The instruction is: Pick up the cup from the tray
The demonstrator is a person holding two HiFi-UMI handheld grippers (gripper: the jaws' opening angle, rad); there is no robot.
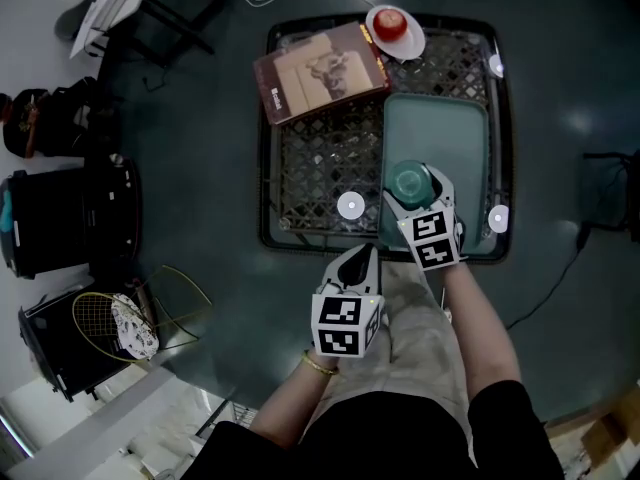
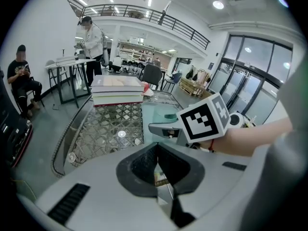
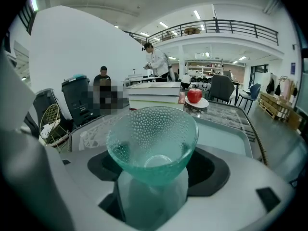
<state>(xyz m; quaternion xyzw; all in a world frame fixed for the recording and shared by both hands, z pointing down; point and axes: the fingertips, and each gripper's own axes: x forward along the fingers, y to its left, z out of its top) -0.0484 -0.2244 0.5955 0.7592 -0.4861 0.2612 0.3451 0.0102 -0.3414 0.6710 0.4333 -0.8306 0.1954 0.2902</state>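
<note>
Evidently the right hand-held gripper (image 1: 416,196) was clasping the green glass cup (image 3: 151,134), whose lower body filled the gap between its jaws while the dimpled bowl stood upright above them. Cup and jaws were at the near end of the pale tray (image 1: 445,118) on the lattice-topped bench (image 1: 320,163); whether the cup still touched the tray could not be told. The left hand-held gripper (image 2: 157,148) hung just beside, clenched and empty.
</note>
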